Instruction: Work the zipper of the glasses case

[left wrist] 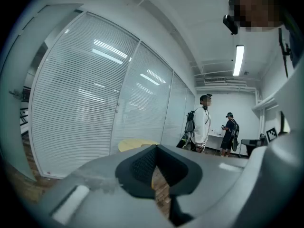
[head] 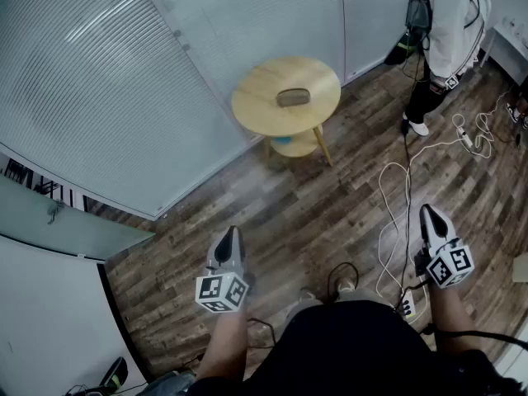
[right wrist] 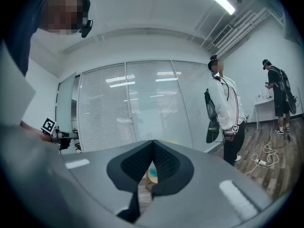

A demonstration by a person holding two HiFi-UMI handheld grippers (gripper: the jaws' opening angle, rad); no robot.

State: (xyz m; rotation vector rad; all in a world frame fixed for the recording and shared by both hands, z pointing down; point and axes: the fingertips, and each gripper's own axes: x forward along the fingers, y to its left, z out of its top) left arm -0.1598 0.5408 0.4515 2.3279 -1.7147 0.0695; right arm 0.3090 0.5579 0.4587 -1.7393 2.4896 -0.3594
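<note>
Two grippers sit nearest the camera, one at each side of the person's lap, both over the plank floor. The left gripper has its jaws pressed together with nothing between them; its own view shows the dark pads meeting at the tip. The right gripper is likewise closed on nothing, pads touching. Both point forward, away from the body, and touch nothing.

Between them and a little further out, a white cable loops across the floor, closer to the right gripper.

Beyond that stands a round wooden table against a glass wall with blinds. The glasses case, a small dark oblong, lies flat near the middle of the tabletop. It is well apart from both grippers, ahead of them, and somewhat nearer the left gripper's line than the right's. Whether its zipper is open or shut is too small to tell. On the table's lower shelf lies a blue object.

Farthest off, at the right, a person in a white top stands on the floor.
</note>
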